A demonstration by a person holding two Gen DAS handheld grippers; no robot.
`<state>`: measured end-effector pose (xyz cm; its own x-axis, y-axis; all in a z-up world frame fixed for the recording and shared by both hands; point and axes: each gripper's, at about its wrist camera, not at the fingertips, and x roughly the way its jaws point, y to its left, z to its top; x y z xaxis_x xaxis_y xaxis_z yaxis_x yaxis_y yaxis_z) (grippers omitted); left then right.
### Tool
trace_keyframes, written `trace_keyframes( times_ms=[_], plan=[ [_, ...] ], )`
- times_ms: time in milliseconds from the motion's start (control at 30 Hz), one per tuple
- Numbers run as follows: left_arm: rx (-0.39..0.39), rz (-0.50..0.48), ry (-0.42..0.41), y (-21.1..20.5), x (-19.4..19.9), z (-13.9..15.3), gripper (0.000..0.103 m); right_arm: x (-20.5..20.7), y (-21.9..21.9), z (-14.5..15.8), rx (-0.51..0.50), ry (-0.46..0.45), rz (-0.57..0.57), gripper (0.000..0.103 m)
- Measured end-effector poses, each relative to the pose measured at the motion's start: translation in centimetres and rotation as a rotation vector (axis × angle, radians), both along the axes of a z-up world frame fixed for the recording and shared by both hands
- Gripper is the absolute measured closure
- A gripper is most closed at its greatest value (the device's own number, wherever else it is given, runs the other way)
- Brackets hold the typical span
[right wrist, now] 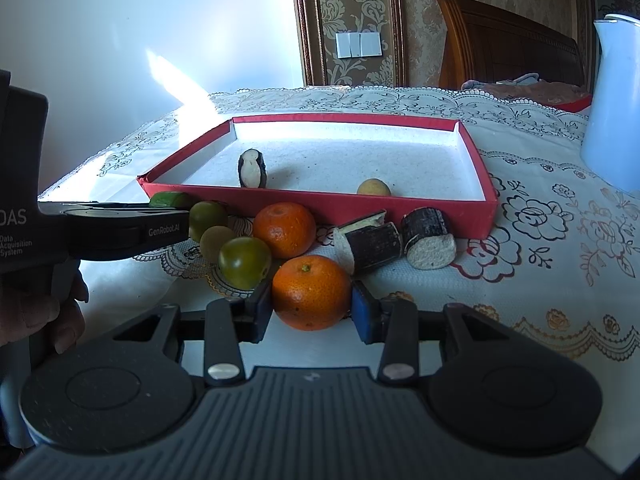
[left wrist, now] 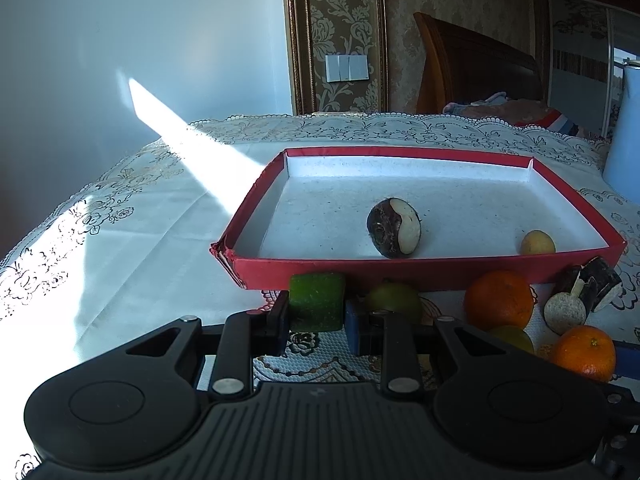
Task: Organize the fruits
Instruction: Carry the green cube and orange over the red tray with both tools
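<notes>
My left gripper [left wrist: 316, 317] is shut on a green block-shaped fruit piece [left wrist: 316, 300], just in front of the red tray's near wall [left wrist: 400, 272]. From the side, the right wrist view shows that same left gripper [right wrist: 176, 216] and the green piece [right wrist: 172, 199]. My right gripper [right wrist: 311, 309] is shut on an orange [right wrist: 311, 290], low over the tablecloth. In the tray lie a dark, partly peeled round piece [left wrist: 394, 228] and a small yellow fruit [left wrist: 537, 243].
Before the tray lie a second orange [right wrist: 284, 230], green round fruits [right wrist: 244, 262] and dark-skinned cane chunks [right wrist: 428, 238]. A pale blue jug [right wrist: 616, 108] stands at the right. A hand [right wrist: 60, 312] holds the left gripper. The lace cloth [right wrist: 560, 264] covers the table.
</notes>
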<state>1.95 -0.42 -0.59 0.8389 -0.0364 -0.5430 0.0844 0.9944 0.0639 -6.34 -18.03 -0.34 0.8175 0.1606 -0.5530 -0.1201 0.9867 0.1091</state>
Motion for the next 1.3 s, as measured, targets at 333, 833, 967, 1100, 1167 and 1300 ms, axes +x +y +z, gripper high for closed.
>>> trace_keyframes(
  times_ms=[333, 833, 967, 1100, 1167, 1300],
  plan=[
    [-0.044, 0.004, -0.012, 0.7, -0.3, 0.3, 0.077, -0.4, -0.2, 0.6, 0.009, -0.017, 0.007, 0.065],
    [-0.055, 0.03, -0.085, 0.9, 0.0, 3.1, 0.077, 2.4, -0.8, 5.1, 0.0, -0.125, -0.013, 0.065],
    [-0.038, 0.038, -0.093, 0.0, 1.5, 3.7, 0.077, 5.2, -0.3, 5.6, -0.017, -0.121, -0.022, 0.065],
    [-0.022, 0.048, -0.083, -0.8, 3.3, 3.6, 0.077, 7.8, -0.3, 5.1, -0.012, -0.092, -0.046, 0.065],
    [-0.027, 0.042, -0.068, -1.2, 4.2, 3.6, 0.077, 9.0, -0.4, 4.6, 0.002, -0.069, -0.058, 0.064],
    [-0.016, 0.043, -0.059, -1.9, 5.3, 3.2, 0.077, 10.8, -0.5, 3.3, 0.021, -0.027, -0.084, 0.064]
  ],
)
